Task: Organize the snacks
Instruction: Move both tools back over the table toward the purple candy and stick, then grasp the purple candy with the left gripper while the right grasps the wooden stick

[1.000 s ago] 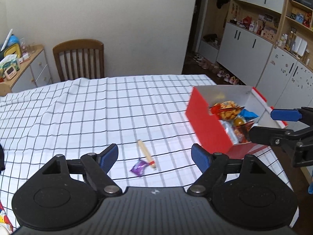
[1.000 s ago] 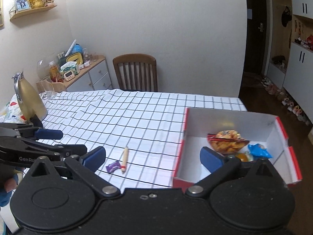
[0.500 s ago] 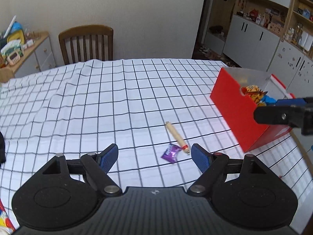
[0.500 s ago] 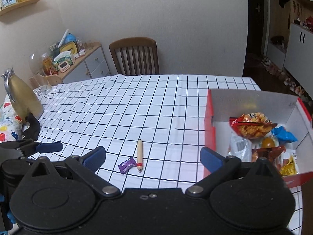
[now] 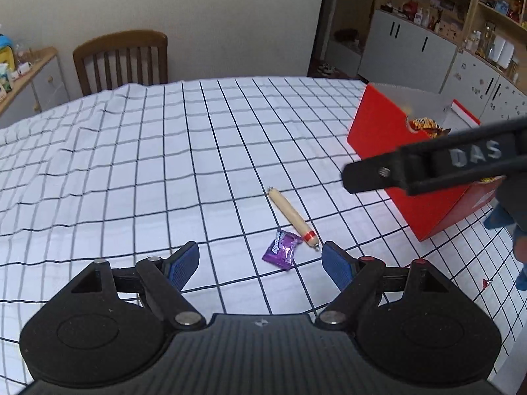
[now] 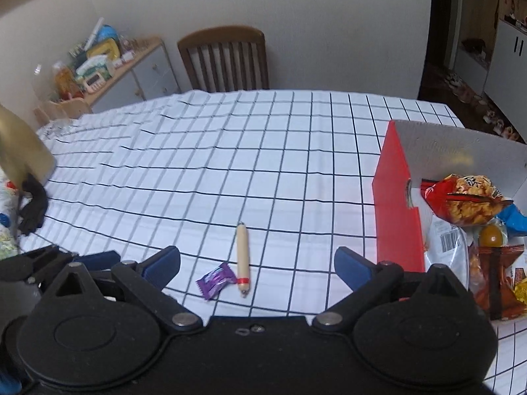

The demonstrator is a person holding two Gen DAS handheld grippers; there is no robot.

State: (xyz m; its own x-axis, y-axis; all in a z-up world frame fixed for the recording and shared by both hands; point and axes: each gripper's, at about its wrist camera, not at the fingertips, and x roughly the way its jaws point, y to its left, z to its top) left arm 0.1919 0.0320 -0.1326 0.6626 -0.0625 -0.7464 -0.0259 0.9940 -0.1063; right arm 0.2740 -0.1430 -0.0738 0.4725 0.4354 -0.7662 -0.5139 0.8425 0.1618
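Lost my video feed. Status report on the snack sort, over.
Left gripper open, empty. Right gripper open, empty. Purple candy and sausage stick loose on tablecloth, outside red box. Nothing in the way.

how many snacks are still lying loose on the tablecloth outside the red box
2. A purple candy lies just ahead of the open left gripper, and a sausage stick lies beside it, toward the red box. None appear hidden.

Red box [image 5: 392, 151] partly behind the right tongs' arm; snacks inside mostly hidden, purple wrapper's [image 5: 282, 249] print illegible.
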